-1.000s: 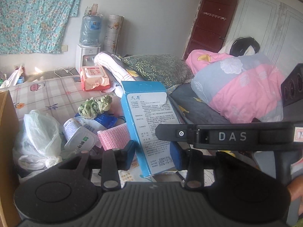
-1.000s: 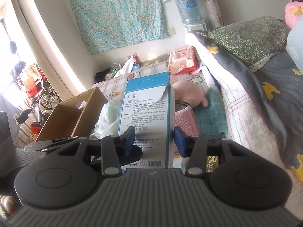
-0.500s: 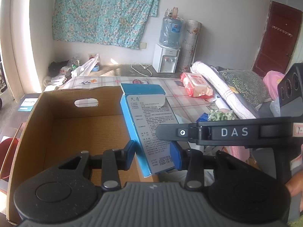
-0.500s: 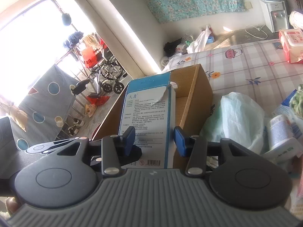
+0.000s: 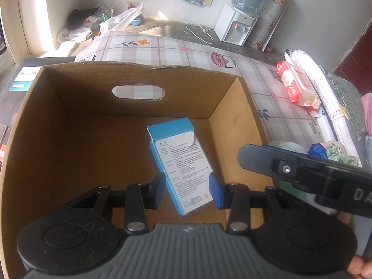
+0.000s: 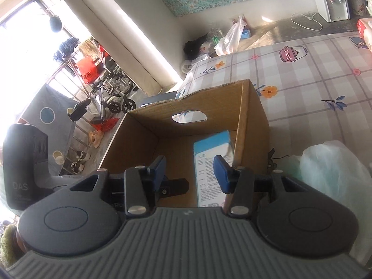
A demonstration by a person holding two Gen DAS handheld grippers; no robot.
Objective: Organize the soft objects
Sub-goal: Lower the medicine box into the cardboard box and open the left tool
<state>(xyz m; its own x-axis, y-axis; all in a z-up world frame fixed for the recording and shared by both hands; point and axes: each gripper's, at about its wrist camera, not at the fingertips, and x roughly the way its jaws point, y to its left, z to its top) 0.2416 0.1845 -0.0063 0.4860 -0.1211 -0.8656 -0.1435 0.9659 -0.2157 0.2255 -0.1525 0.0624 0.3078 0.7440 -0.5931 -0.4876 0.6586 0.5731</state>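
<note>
A blue carton with printed text (image 5: 183,169) hangs tilted inside the open cardboard box (image 5: 162,69), near its right wall. My left gripper (image 5: 187,191) is shut on the carton's lower part, with both blue pads against its sides. The right gripper's black body (image 5: 313,174) reaches in from the right over the box rim. In the right wrist view my right gripper (image 6: 189,172) is open above the cardboard box (image 6: 253,116). There the blue carton (image 6: 207,160) shows beyond the right pad, and the left pad stands clear of it.
The cardboard box sits at the edge of a bed with a checked sheet (image 5: 186,53). To its right lie a white plastic bag (image 6: 332,169), a green soft item (image 5: 339,155), a red wipes pack (image 5: 297,88) and a rolled quilt (image 5: 325,97). A water dispenser (image 5: 237,25) stands by the wall.
Both grippers swung left from the clutter on the bed to the cardboard box. The blue carton went along in the left gripper and now hangs down inside the box.
</note>
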